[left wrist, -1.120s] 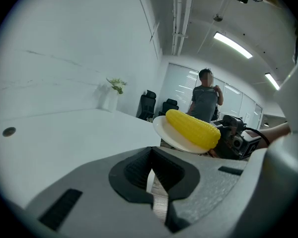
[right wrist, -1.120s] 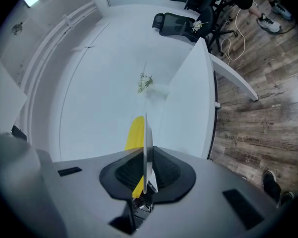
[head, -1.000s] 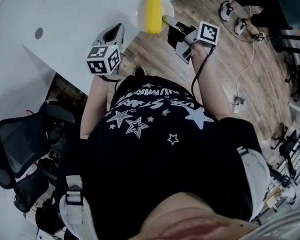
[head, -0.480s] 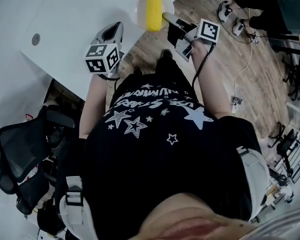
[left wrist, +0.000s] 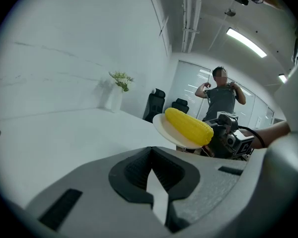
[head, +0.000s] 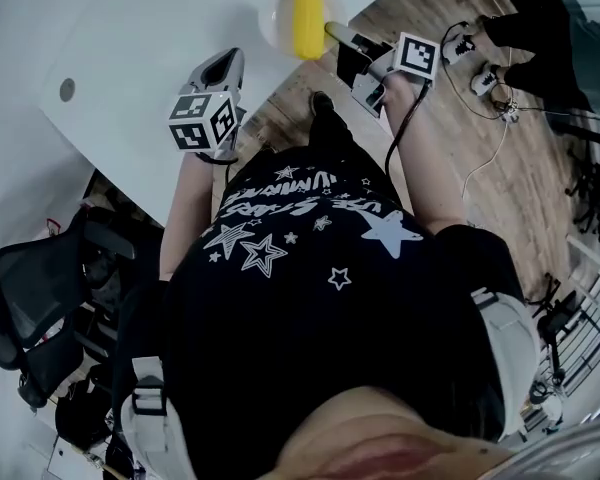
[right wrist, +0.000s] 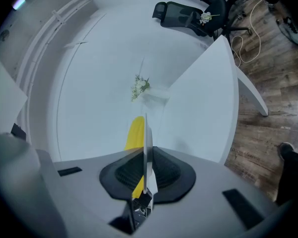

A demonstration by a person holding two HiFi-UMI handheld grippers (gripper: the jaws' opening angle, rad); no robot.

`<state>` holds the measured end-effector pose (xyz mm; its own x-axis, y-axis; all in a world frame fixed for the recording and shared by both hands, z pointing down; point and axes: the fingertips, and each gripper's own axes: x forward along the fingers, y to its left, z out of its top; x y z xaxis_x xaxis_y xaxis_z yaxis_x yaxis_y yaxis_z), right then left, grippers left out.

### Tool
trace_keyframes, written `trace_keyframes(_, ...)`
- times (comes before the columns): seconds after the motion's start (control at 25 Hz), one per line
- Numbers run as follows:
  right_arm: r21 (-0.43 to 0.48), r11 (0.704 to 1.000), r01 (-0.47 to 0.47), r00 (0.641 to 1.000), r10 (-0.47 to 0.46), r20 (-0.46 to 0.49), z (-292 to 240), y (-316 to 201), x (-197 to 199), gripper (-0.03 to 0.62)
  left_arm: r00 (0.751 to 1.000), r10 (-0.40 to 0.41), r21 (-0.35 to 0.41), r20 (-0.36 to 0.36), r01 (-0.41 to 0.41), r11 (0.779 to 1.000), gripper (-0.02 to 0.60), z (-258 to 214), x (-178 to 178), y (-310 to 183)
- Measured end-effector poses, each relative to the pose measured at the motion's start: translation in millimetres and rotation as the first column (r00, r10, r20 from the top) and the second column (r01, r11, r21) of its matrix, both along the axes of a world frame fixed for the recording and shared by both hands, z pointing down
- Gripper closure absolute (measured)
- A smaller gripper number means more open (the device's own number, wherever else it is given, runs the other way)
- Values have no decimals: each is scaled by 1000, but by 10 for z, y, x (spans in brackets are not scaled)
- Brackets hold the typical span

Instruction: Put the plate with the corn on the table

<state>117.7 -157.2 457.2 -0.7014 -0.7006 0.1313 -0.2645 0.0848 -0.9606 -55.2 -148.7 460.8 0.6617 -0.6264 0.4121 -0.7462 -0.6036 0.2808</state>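
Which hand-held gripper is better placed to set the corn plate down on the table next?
Right. The right hand-held gripper clamps the plate by its rim, corn on top, above the table edge. The left hand-held gripper is shut and empty.

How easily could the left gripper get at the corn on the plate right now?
Probably yes: nothing stands between the left gripper and the corn, which lies bare on the plate that the right gripper holds. The left gripper's jaws are together, so they must open first.

White lettering on black shirt (head: 310, 308), upside down, unreadable
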Motion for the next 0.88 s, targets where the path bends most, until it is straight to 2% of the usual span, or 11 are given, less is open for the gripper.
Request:
trace_keyframes(0.2,-39,998,52,999,-51,17,100,-477,400,562,998,-51,-23,22,51,998,577,-5,439,-433)
trace_keyframes(0.56,-67,992,111,994,-111,4,427,-1022,873,562,994,-97,-63,57,100,993,577,264,895,-868)
trace_keyframes(0.88,-99,985,144,989,-146,-4,583,-1403,1148,562,987,-145,-94,64,150,984,577,312,1179,-1237)
